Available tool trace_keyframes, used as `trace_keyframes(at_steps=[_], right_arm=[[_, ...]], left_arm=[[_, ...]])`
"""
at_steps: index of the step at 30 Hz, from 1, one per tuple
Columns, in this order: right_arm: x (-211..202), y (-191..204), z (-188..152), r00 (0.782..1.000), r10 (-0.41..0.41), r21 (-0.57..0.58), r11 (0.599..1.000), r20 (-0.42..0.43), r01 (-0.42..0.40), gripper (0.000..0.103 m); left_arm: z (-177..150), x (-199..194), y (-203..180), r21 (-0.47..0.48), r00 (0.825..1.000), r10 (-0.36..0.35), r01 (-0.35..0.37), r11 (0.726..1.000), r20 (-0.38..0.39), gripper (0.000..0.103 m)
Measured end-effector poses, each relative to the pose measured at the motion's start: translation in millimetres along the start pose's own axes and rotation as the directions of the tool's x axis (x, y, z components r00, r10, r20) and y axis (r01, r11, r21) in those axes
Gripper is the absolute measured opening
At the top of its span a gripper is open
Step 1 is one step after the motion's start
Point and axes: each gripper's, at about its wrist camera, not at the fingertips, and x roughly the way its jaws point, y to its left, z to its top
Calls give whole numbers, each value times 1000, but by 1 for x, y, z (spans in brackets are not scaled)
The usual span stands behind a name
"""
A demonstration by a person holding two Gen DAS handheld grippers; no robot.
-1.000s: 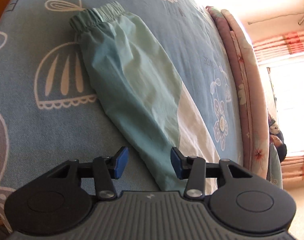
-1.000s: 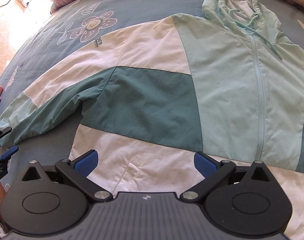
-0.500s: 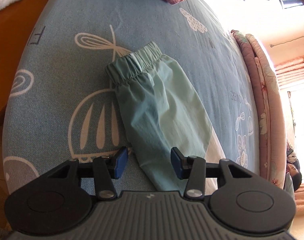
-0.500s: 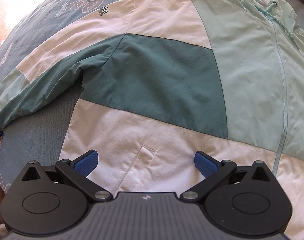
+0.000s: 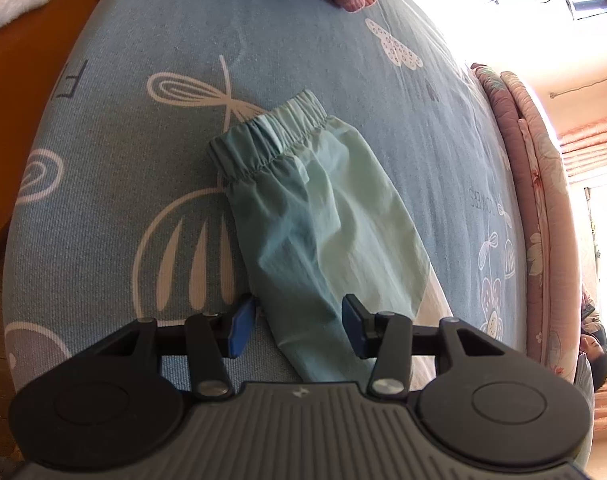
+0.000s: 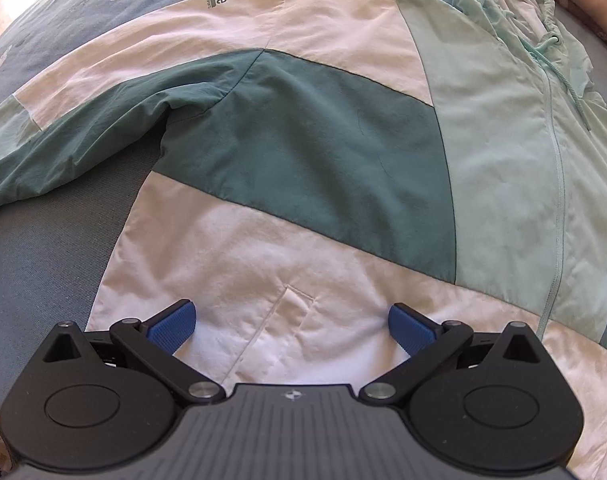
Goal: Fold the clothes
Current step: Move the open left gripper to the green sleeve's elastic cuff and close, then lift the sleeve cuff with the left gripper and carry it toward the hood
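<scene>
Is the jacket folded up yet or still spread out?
Spread out. The jacket lies flat on the bed, its sleeve stretched sideways and nothing folded over.

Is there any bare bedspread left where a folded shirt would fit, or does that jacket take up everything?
Bare bedspread lies beside the sleeve and beyond its cuff, toward the bed's edge. A smaller bare wedge sits between sleeve and jacket body. The jacket crowds the rest.

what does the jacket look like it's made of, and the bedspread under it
Jacket: thin woven synthetic, probably nylon or polyester; matte, with fine crinkles and a gathered elastic cuff. Bedspread: thicker woven cloth, maybe cotton; a coarse visible weave with printed white patterns.
</scene>
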Motion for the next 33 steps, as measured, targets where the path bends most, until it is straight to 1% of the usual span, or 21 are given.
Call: trace_keyframes(at_steps=[2, 5, 8, 11, 13, 16, 17, 19, 20, 21, 23, 26, 28, 29, 31, 32, 33], right_arm=[[0, -1, 0, 1000, -2, 3, 1000, -2, 2, 103], [0, -1, 1, 1000, -6, 1, 1000, -4, 6, 103], [0, -2, 2, 1000, -9, 4, 1000, -7, 9, 103], [0, -2, 1, 1000, -12, 4, 1000, -2, 12, 103], [0, -1, 0, 1000, -17, 3, 1000, 2, 17, 103], [0, -1, -1, 1000, -18, 3, 1000, 2, 18, 103], [0, -1, -1, 1000, -17, 3, 1000, 2, 17, 103], [-1, -3, -1, 1000, -13, 2, 1000, 0, 13, 103], [-1, -3, -1, 1000, -12, 2, 1000, -1, 12, 103], [-1, -4, 0, 1000, -11, 2, 1000, -1, 11, 103], [-2, -5, 0, 1000, -10, 3, 1000, -2, 10, 103], [-3, -7, 0, 1000, -5, 1, 1000, -2, 5, 103], [-3, -7, -1, 1000, -3, -7, 1000, -2, 3, 103], [-4, -8, -1, 1000, -4, -13, 1000, -3, 4, 103], [-5, -8, -2, 1000, -4, -25, 1000, -3, 4, 103], [-5, -8, -1, 1000, -4, -25, 1000, -6, 4, 103], [-5, -9, -1, 1000, -5, -24, 1000, -10, 5, 103]], left_arm=[[1, 0, 2, 2, 1000, 2, -2, 1000, -4, 47], [4, 0, 6, -22, 1000, -5, 5, 1000, -7, 47], [11, -8, 16, -78, 999, -3, 5, 997, 33, 47], [13, -5, 31, -145, 998, -58, 62, 987, 35, 48], [14, 0, 37, -167, 995, -90, 96, 981, 43, 48], [18, 4, 32, -135, 990, -112, 122, 983, 81, 52], [21, 6, 31, -131, 988, -122, 133, 982, 93, 56], [27, 9, 31, -124, 983, -144, 158, 980, 116, 61], [30, 10, 30, -115, 979, -160, 174, 978, 124, 66], [35, 11, 29, -102, 977, -172, 185, 977, 129, 67], [44, 13, 29, -79, 970, -201, 212, 974, 134, 67], [54, 21, 34, -88, 958, -254, 267, 960, 131, 67], [55, 25, 29, -48, 958, -262, 269, 962, 119, 67], [56, 25, 26, -25, 961, -252, 256, 966, 113, 66], [57, 24, 20, 4, 971, -219, 219, 976, 97, 48], [58, 24, 19, 4, 976, -200, 200, 980, 85, 28], [60, 25, 19, -8, 981, -182, 183, 983, 69, 19]])
